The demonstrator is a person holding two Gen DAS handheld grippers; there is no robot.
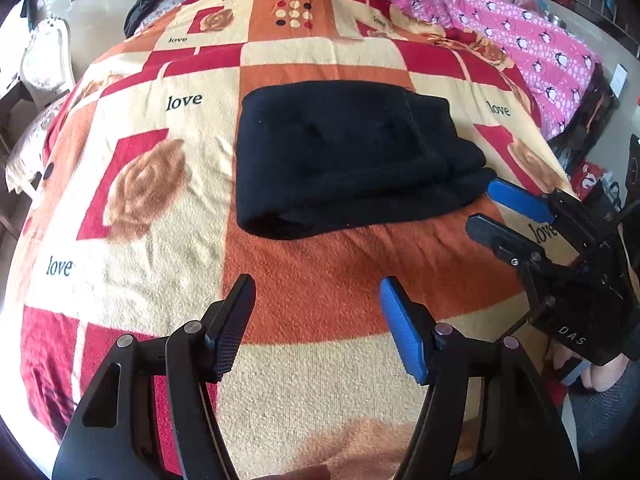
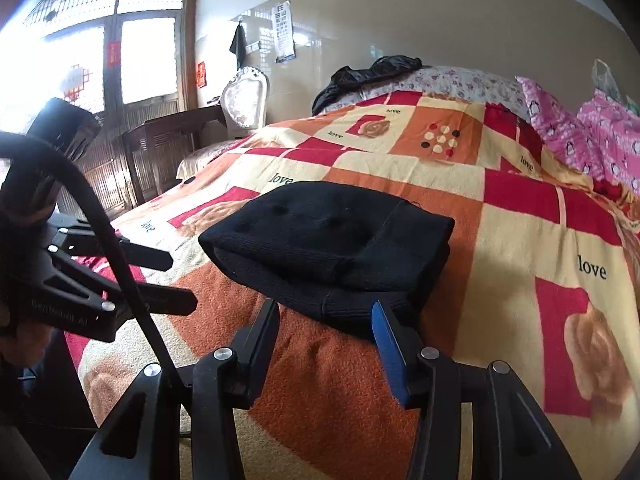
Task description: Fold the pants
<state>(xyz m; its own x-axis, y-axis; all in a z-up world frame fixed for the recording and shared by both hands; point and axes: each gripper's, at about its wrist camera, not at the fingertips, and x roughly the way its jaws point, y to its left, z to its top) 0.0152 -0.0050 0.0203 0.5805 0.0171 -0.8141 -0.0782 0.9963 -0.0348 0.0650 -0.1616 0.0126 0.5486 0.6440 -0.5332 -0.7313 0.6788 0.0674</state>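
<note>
Nearest left wrist lens: left gripper (image 1: 316, 328) fingers spread wide, nothing between, above bare blanket (image 1: 320, 264). Right gripper (image 1: 486, 208) alongside, fingers parted to moderate gap, empty, tips just beside pants' near right corner. Beyond fingers: black pants (image 1: 344, 160) lying as compact folded stack mid-bed, no loose leg trailing. Judged soft, thick knit, light, limp, not slippery; layers likely to slump if lifted by one edge. Best hold: doubled near edge, pinching all layers at both corners. Farther back: pink quilt (image 1: 520, 32).
</note>
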